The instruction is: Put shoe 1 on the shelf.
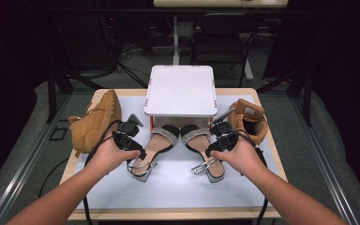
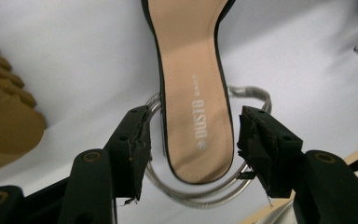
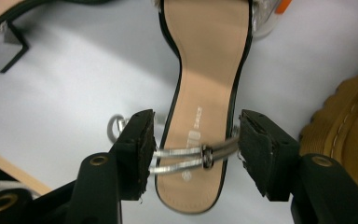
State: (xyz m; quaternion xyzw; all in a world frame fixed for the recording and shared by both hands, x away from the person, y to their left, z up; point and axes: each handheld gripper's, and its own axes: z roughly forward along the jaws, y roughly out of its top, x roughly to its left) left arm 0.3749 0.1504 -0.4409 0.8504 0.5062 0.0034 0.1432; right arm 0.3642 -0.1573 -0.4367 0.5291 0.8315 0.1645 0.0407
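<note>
Both grippers (image 2: 191,144) (image 3: 193,149) wide open — astride sandal heels (image 2: 193,135) (image 3: 191,186)

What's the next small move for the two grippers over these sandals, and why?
Probably close both. The left gripper stands open with its jaws on either side of the left sandal heel; the right gripper likewise straddles the right sandal heel and its silver strap. Neither grips yet, so shutting would secure each shoe for lifting.
</note>
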